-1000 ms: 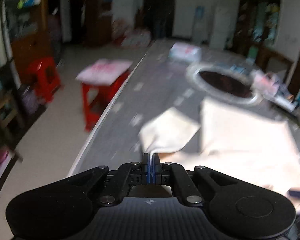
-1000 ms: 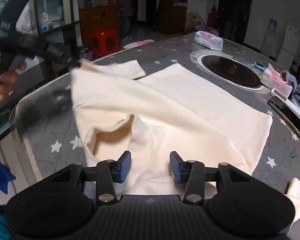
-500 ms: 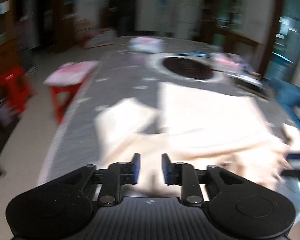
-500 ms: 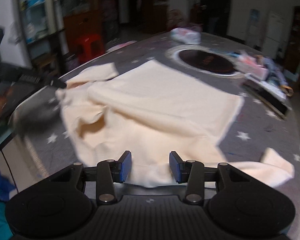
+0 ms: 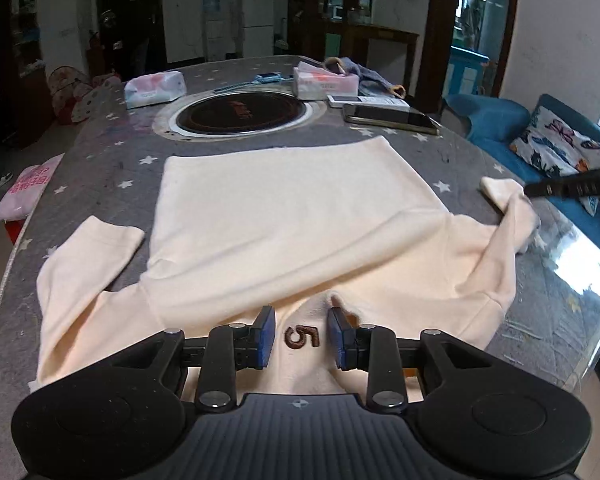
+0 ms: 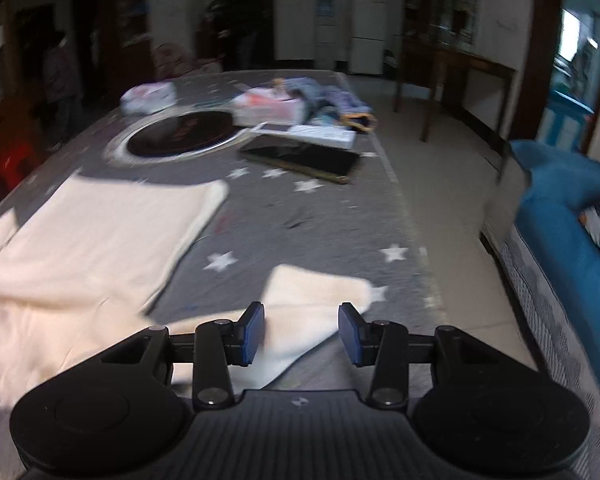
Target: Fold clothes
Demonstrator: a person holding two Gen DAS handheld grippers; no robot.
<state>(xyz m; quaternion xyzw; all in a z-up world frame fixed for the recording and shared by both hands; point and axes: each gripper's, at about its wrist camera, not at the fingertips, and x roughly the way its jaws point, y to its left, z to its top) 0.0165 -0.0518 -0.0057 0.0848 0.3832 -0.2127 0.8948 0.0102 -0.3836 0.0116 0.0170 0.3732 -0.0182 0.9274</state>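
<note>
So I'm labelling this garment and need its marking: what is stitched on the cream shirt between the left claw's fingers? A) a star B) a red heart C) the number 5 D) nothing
C: a brown 5 shows on the cream shirt, in the gap of the open left claw.
</note>
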